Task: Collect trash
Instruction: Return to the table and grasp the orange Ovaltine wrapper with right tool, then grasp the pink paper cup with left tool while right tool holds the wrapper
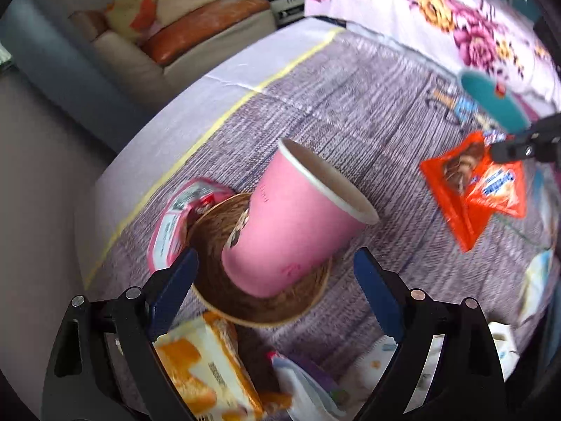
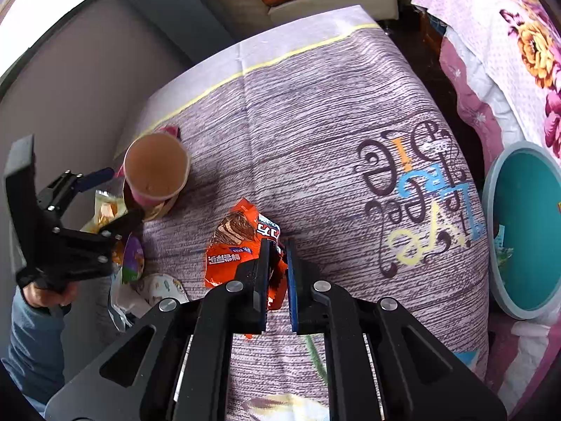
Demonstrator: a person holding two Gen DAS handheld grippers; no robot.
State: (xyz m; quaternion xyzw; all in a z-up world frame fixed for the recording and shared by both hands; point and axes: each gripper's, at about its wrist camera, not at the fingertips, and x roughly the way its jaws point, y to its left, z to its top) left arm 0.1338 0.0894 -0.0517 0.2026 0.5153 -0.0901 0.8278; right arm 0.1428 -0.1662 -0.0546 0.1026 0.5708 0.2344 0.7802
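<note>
- Two grippers in view. Right gripper (image 2: 278,245): blue pads pinched tight on an orange snack wrapper (image 2: 238,242), gripping its near edge; the rest of the wrapper spreads out over the tablecloth beyond the jaws.
- Left gripper (image 1: 277,263): jaws spread wide with nothing between the pads, poised over the pink paper cup (image 1: 291,224) and straddling it without touching.
- Pink paper cup: stands tilted inside a brown paper bowl (image 1: 224,280); white rim, interior looks empty. Seen from the right wrist view, the cup mouth (image 2: 156,166) shows only a bare brownish inside.
- Brown paper bowl: holds the cup; a pink-and-white wrapper (image 1: 175,217) is tucked against its far left rim.
- Teal bin (image 2: 526,231): round, grey rim, off the right edge of the table; a scrap of packaging lies inside, kind unclear.
- Other trash near the left gripper: a yellow-orange snack packet (image 1: 207,368), a white-and-purple wrapper (image 1: 305,382), and a crumpled white tissue or wrapper (image 2: 161,289).
- Surface: table under a purple-grey wood-grain tablecloth (image 2: 315,122) with a yellow stripe and printed lettering.
- Room: beige sofa with an orange cushion (image 1: 207,24) beyond the table; floral bedcover (image 2: 508,45) on the right; blue sleeve (image 2: 31,343) at the left hand.
</note>
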